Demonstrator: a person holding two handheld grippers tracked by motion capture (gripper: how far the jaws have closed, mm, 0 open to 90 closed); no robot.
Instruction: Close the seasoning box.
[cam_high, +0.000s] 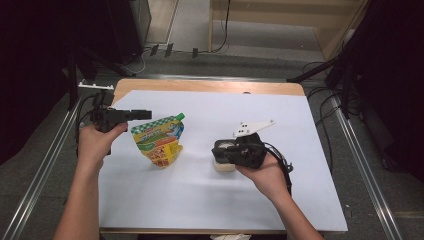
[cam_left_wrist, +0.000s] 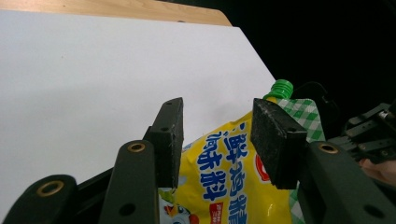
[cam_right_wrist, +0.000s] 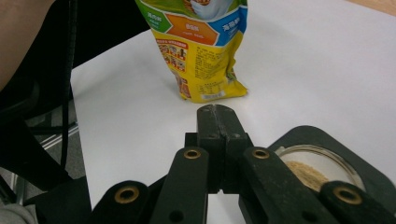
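Observation:
A yellow stand-up pouch with a green cap stands left of the middle of the white sheet. My left gripper hovers at its upper left corner. In the left gripper view the pouch shows through the gap of this gripper; the jaws stand apart and the pads do not press on it. My right gripper is over a small jar with a black-rimmed clear lid and beige powder inside. This gripper is shut with nothing between its jaws and points at the pouch.
The white sheet covers most of a wooden table. Metal rails run along both sides. Dark stands and cables lie on the floor beyond the far edge.

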